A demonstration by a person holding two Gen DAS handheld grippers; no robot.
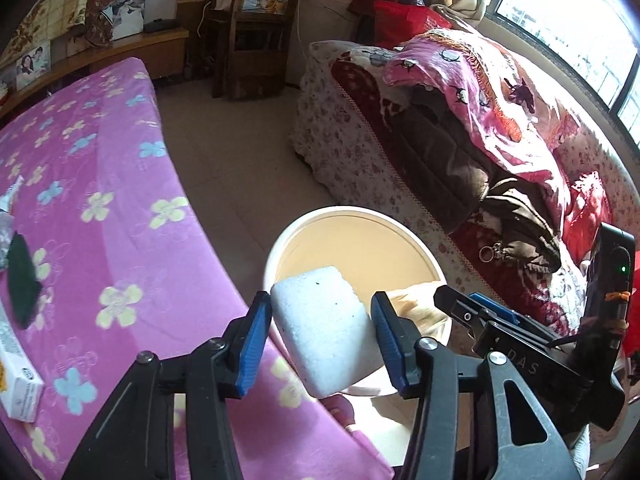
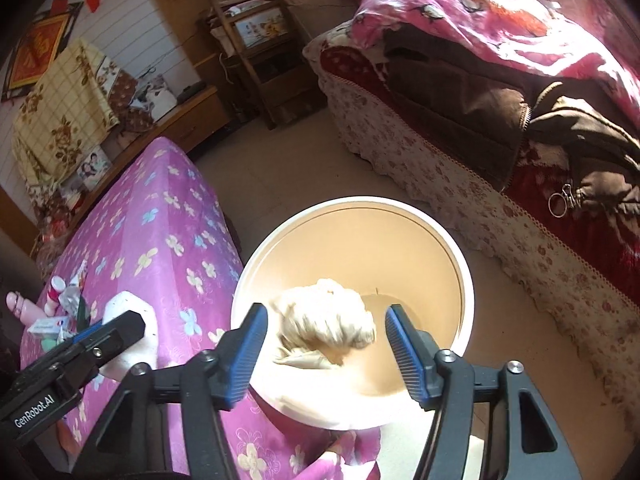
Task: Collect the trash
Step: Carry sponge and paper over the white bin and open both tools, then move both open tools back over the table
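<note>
My left gripper (image 1: 322,334) is shut on a white foam block (image 1: 324,328), held over the near rim of a white round bin (image 1: 348,213) beside the table. It also shows in the right wrist view (image 2: 128,312). My right gripper (image 2: 324,340) is open above the bin (image 2: 464,268), with a crumpled beige tissue wad (image 2: 328,326) blurred between its fingers, loose over the bin's beige inside. The right gripper also shows in the left wrist view (image 1: 472,312), with the tissue (image 1: 416,300) by it.
A table under a pink flowered cloth (image 1: 100,208) carries a medicine box (image 1: 20,384), a dark green object (image 1: 22,284) and small bottles and wrappers (image 2: 60,304). A sofa with blankets and a brown jacket (image 1: 460,152) stands right. Tiled floor (image 1: 240,148) lies between.
</note>
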